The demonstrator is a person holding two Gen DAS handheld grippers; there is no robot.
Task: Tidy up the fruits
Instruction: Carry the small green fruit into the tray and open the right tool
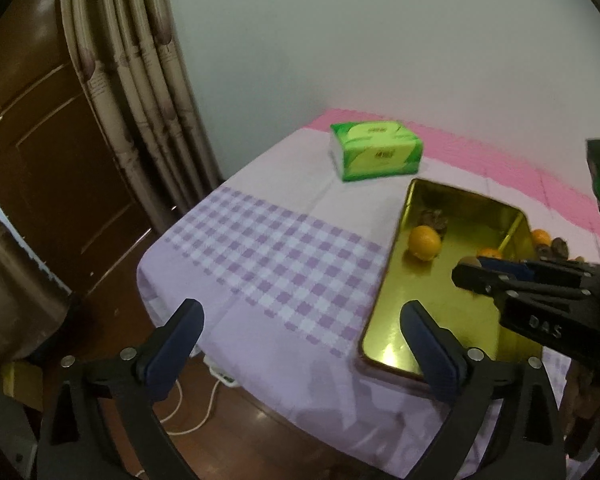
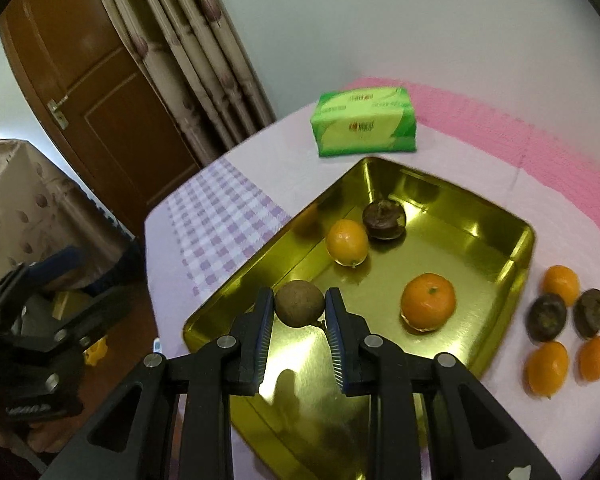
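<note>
Tray [image 2: 496, 264]: gold metal, rectangular, shiny, sits on the table, long side running near to far; near end by the table's front edge.
Tray contents: yellow-orange citrus [image 2: 347, 242] toward far left; dark brown wrinkled fruit [image 2: 384, 220] just beside it on its far right, touching or nearly so; orange mandarin [image 2: 428, 302] nearer, right of centre, well apart from those two.
Right gripper [image 2: 299, 306]: jaws narrow, pads pressed on both sides of a round brown fruit [image 2: 299, 304], held over the tray's near left part; cannot tell whether fruit touches the tray floor.
Left gripper [image 1: 302, 338]: jaws wide, nothing between them; hangs over the near table edge, left of the tray; right finger overlaps tray's near corner in view.
Loose fruit: cluster on cloth right of the tray, outside it; small orange [image 2: 562, 284] farthest, two dark brown fruits [image 2: 548, 317] side by side nearer, yellow-orange fruit [image 2: 547, 367] and another orange [image 2: 595, 358] nearest; a pale fruit at the right edge, mostly cut off.
Tissue pack [image 2: 364, 126]: green, on table just beyond the tray's far end, apart from it.
Tablecloth [image 1: 260, 256]: lilac with purple check band left of the tray, pink strip along the far edge.
Background: brown door [image 2: 100, 112] and curtain [image 2: 188, 52] far left.
</note>
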